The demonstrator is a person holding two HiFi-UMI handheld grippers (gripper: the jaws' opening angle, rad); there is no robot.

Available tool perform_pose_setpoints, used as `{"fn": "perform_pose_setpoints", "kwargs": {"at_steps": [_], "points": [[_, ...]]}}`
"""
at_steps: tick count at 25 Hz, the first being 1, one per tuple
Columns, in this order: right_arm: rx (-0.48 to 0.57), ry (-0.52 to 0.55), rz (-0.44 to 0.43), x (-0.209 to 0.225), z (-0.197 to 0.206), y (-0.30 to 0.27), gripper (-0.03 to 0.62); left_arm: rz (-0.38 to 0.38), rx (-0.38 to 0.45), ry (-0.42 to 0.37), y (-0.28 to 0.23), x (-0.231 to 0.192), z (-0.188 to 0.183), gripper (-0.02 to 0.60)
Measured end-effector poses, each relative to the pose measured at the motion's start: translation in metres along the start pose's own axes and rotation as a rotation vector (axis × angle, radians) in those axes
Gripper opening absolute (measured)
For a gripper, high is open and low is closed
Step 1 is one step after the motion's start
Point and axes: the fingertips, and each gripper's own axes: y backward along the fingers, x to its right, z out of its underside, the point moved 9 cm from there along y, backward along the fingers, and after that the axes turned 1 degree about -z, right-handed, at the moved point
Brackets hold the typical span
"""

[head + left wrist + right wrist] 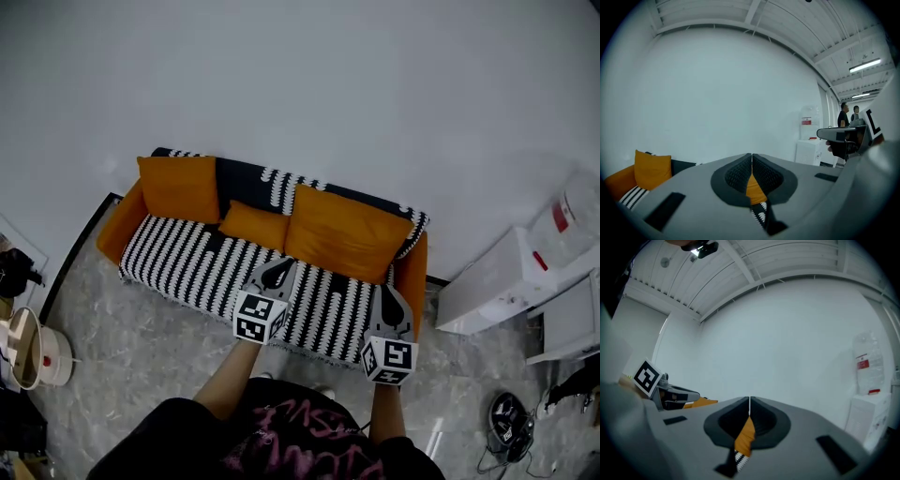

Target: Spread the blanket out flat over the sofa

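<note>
The black-and-white striped blanket [187, 258] lies over the seat and backrest of the orange sofa [117, 225]. Three orange cushions [345, 232] lean along the backrest on top of it. Above the sofa's front edge, my left gripper [277, 269] is shut with nothing in it. To its right, near the sofa's right arm, my right gripper [392, 296] is also shut and holds nothing. In the left gripper view the jaws [752, 155] meet, with an orange cushion [651, 169] and a strip of blanket [633, 197] low at the left. The right gripper view shows its jaws [749, 400] pressed together in front of the white wall.
White cabinets [487, 281] and a large water bottle [577, 220] stand to the right of the sofa. A round white appliance [33, 347] sits on the floor at the left, and a black object [511, 417] at the lower right. Two people [843, 115] stand far off at the right.
</note>
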Motion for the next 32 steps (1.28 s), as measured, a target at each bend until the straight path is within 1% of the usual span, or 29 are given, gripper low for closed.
{"fn": "perform_pose_setpoints", "kwargs": {"at_steps": [5,9,11,16,20,23,25,28,31,32], "points": [[0.006,0.013,-0.011,-0.002,-0.005,-0.003,0.021,-0.008,0.006,-0.008,0.002,-0.006,-0.005,0.017],[0.002,0.008,-0.007,0.002,-0.006,-0.001,0.021,0.003,0.001,-0.016,0.004,-0.007,-0.008,0.017],[0.001,0.011,-0.008,0.006,-0.007,-0.001,0.021,0.017,-0.005,-0.027,0.003,-0.008,-0.011,0.016],[0.008,0.063,-0.037,0.011,-0.014,0.004,0.021,0.074,-0.026,-0.062,0.004,-0.008,-0.016,0.016],[-0.006,0.091,-0.069,0.016,-0.017,0.007,0.021,0.106,-0.023,-0.076,0.009,-0.005,-0.018,0.017],[-0.02,0.101,-0.054,0.024,-0.016,0.011,0.021,0.137,-0.029,-0.106,0.004,-0.001,-0.019,0.017],[-0.022,0.086,-0.029,0.027,-0.014,0.012,0.021,0.133,-0.023,-0.116,0.001,0.0,-0.021,0.017],[-0.009,0.034,0.0,0.03,-0.014,0.008,0.021,0.092,-0.005,-0.086,-0.003,-0.003,-0.022,0.017],[0.009,-0.012,0.028,0.029,-0.015,0.004,0.021,0.039,0.01,-0.005,0.003,-0.015,-0.02,0.017],[0.014,-0.017,0.034,0.029,-0.016,0.003,0.021,0.03,0.013,0.007,0.005,-0.018,-0.02,0.017]]}}
